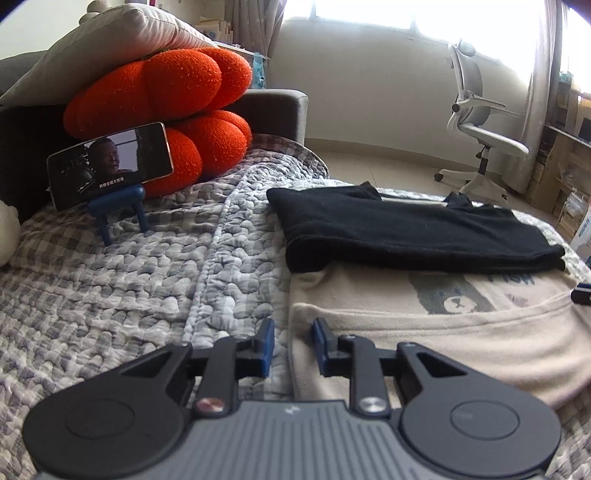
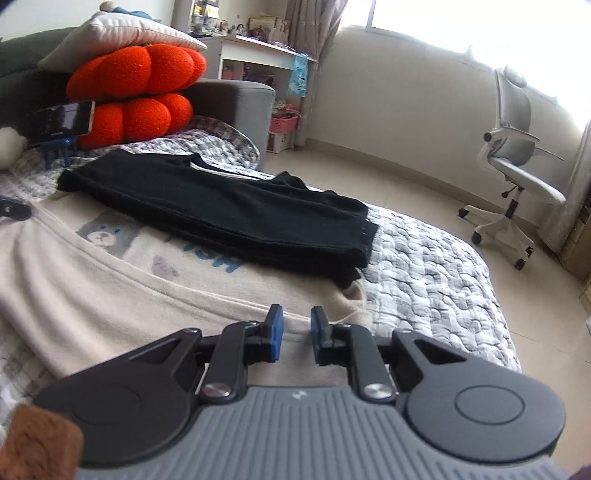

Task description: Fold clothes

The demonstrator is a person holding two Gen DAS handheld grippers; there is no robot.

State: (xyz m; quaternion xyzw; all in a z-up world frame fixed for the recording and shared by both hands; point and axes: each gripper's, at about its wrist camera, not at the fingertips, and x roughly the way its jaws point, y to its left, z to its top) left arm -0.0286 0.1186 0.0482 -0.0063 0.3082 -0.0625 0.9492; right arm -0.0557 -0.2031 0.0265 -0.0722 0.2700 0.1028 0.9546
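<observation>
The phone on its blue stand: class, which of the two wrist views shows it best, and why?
The left wrist view. There the phone faces the camera, large and sharp, screen lit, propped on its blue stand against the orange cushion. The right wrist view shows it small, blurred and at an angle.

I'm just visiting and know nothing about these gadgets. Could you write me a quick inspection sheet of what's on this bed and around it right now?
Surface: bed with a grey checked quilt, rumpled.
Job's things: black garment folded, lying on the far part of a cream bear-print garment spread flat.
Clutter: phone playing video on a blue stand; two orange cushions under a pale pillow.
Grippers: left gripper at the cream garment's left edge, right gripper over its right edge; both slightly open, nothing between the pads.
Cables: nothing seen.
Surroundings: office chair, bright window, white shelf, tiled floor.
</observation>
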